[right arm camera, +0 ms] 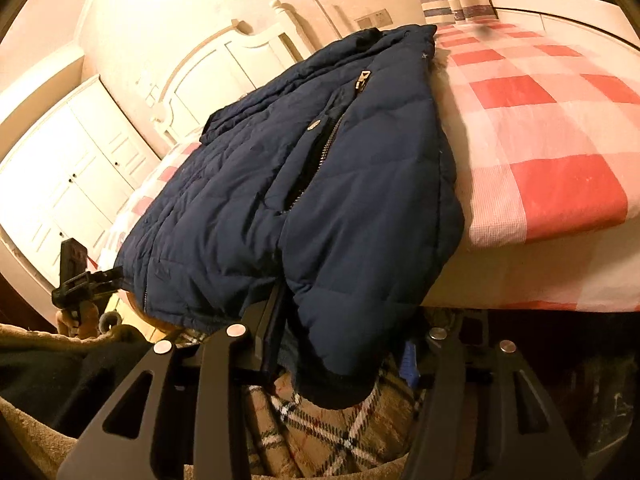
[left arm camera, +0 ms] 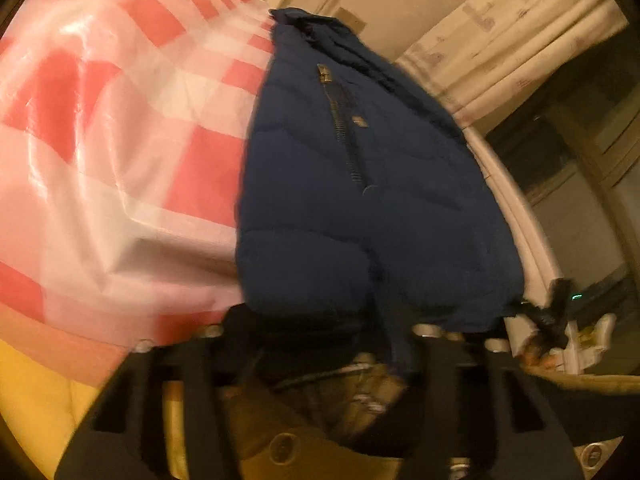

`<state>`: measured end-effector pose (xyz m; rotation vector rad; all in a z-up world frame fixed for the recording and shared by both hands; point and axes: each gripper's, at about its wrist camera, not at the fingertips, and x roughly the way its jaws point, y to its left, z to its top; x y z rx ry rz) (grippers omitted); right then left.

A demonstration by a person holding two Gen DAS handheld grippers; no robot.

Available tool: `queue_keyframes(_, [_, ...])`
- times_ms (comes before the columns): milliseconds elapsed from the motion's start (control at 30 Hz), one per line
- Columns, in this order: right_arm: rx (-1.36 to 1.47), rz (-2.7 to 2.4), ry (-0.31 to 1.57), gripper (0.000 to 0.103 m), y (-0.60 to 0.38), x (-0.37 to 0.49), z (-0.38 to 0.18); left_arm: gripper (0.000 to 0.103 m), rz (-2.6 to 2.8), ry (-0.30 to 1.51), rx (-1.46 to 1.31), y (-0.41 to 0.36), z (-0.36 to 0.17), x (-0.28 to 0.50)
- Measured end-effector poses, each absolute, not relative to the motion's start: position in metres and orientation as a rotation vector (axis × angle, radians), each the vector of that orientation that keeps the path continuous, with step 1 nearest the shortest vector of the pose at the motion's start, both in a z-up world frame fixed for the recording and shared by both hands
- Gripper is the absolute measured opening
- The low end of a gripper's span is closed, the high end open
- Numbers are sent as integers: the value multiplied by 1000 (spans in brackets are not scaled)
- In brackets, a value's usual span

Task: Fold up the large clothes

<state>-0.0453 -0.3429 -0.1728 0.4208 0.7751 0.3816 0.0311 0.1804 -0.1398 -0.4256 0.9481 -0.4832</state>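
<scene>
Checked red-and-white bedding (right arm camera: pixel 552 128) covers the bed where the navy puffer jacket (right arm camera: pixel 304 200) lies, collar far, hem overhanging the near edge. Both the left gripper (left arm camera: pixel 320 344) and right gripper (right arm camera: pixel 348 344) hold that hem between half-closed fingers.

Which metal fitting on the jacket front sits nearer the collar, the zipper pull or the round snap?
The zipper pull: it hangs at the top of the zip on the navy jacket; the round snap lies lower, beside the zip.
</scene>
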Motion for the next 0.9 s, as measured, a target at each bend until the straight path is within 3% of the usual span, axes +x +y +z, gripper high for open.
queue_keyframes(67, [391,390,741,43,-339,-51,-168,25,-497,907,-360,174,-130,22])
queue_keyframes(100, [364,395,733,34,-336,-55,-165,23,-505,877,-338,172,-122,15])
queue_keyframes(200, [321,409,696,26,-335,-68,-155,21,-575,723,-405,180,-89,-3])
queue_keyframes(433, [332,561,407,23,-331,-111,-74,7,-691,452,-492,201,-11,-37])
queue_keyframes(600, [300,639,243,23,-329,-137,-16,6,-738,260,-444,211,42,-81])
queue_keyframes(700, [258,643,165,23,-334,-151,12,7,-763,256,-377,204,49,-84])
queue_keyframes(900, [261,612,201,23,-338,-142,12,7,-748,403,-451,197,0,-58])
